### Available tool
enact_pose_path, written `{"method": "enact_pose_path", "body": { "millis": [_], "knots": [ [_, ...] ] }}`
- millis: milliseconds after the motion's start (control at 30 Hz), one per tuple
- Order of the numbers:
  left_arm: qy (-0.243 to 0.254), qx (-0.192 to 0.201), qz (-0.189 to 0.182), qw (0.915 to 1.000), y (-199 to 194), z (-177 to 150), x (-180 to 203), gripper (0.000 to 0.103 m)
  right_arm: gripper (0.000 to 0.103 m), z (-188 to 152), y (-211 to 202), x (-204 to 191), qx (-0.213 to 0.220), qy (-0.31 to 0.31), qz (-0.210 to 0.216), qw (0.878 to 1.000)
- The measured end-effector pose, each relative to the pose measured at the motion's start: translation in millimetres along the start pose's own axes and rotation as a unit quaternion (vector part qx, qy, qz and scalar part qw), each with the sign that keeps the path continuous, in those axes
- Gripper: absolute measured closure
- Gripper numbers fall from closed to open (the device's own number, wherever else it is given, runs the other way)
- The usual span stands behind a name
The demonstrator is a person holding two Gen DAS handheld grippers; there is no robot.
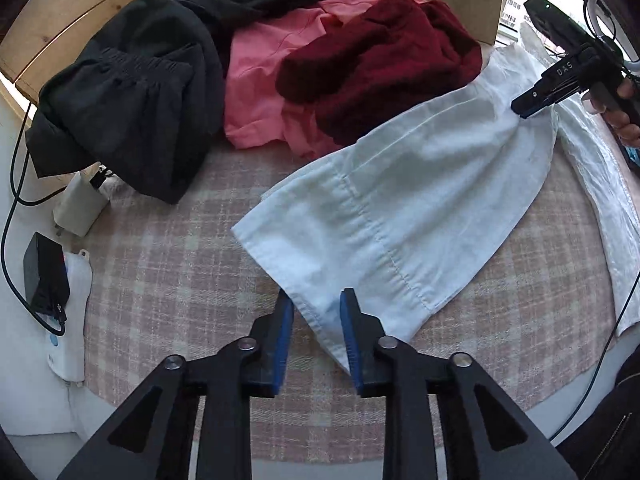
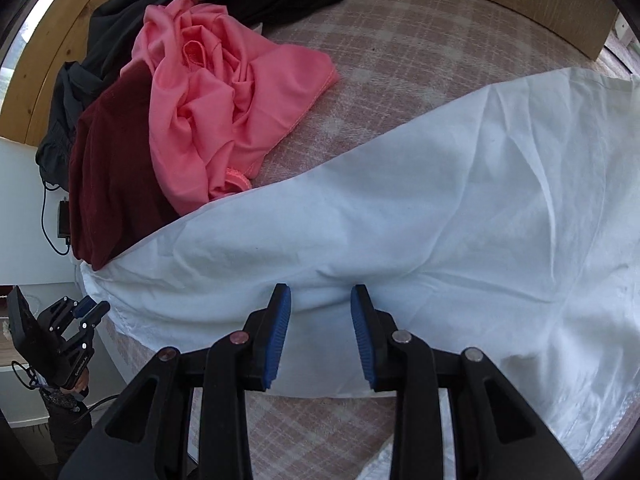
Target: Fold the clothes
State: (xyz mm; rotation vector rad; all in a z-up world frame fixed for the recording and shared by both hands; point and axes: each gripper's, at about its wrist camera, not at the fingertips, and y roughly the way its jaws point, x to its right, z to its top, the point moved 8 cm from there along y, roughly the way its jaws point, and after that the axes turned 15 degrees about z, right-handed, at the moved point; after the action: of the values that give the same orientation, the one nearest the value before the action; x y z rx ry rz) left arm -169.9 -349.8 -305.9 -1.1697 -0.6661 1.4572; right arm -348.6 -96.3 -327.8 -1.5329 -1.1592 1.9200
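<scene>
A white shirt (image 1: pixel 420 184) lies spread across the pink plaid bed cover (image 1: pixel 180 280). Its sleeve cuff (image 1: pixel 320 280) runs between the blue pads of my left gripper (image 1: pixel 316 300), which stands open, the pads apart from the cloth. At the far right, my right gripper (image 1: pixel 520 110) points down into the shirt, and creases fan out from its tip. In the right wrist view the right gripper (image 2: pixel 320 292) pinches a raised fold of the white shirt (image 2: pixel 440 200) between its fingertips. The left gripper (image 2: pixel 90 308) shows small at the lower left, over the bed's edge.
A pile of black (image 1: pixel 132 96), pink (image 1: pixel 260 92) and maroon (image 1: pixel 372 68) clothes lies at the back of the bed against a wooden headboard (image 1: pixel 80 12). A white charger (image 1: pixel 80 204), a black adapter (image 1: pixel 44 272) and cables sit at the left edge.
</scene>
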Motion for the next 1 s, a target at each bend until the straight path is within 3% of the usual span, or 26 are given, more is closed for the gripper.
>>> {"method": "enact_pose_path", "body": {
  "millis": [67, 167, 267, 367, 500, 600, 633, 767, 1000],
  "knots": [
    [0.006, 0.005, 0.009, 0.9999, -3.8, 2.1, -8.4, 0.074, 0.079, 0.3, -1.0, 3.5, 0.003, 0.0, -0.005, 1.0],
    [0.004, 0.018, 0.016, 0.9997, -11.0, 10.8, -25.4, 0.073, 0.102, 1.5, -4.4, 16.0, 0.008, 0.015, -0.023, 1.0],
    [0.007, 0.028, 0.006, 0.9996, -12.1, 22.4, -36.4, 0.07, 0.094, 1.2, -15.4, 6.2, 0.021, -0.011, -0.056, 0.998],
    [0.026, 0.028, 0.004, 0.9992, -3.9, 35.4, -40.3, 0.07, 0.094, -7.3, -11.8, -43.8, 0.013, -0.065, 0.005, 0.998],
    [0.036, 0.024, -0.01, 0.999, 8.1, 47.2, -49.1, 0.07, 0.094, -13.7, 17.2, -71.9, -0.024, -0.124, -0.007, 0.992],
    [0.05, 0.013, -0.013, 0.9986, 19.9, 46.3, -56.6, 0.07, 0.094, -14.7, 23.2, -32.9, -0.024, -0.101, -0.064, 0.993],
    [0.055, 0.005, -0.019, 0.9983, 26.0, 42.9, -56.3, 0.07, 0.103, -14.1, 22.9, -18.9, -0.02, -0.091, -0.081, 0.992],
    [0.066, -0.015, -0.067, 0.9955, 39.5, 32.1, -40.3, 0.072, 0.103, -11.6, 15.6, 4.9, -0.011, -0.03, -0.022, 0.999],
    [0.061, 0.004, -0.116, 0.9913, 19.2, 25.6, -26.5, 0.072, 0.103, -21.1, 27.9, -3.6, -0.02, -0.083, -0.084, 0.993]
  ]
}}
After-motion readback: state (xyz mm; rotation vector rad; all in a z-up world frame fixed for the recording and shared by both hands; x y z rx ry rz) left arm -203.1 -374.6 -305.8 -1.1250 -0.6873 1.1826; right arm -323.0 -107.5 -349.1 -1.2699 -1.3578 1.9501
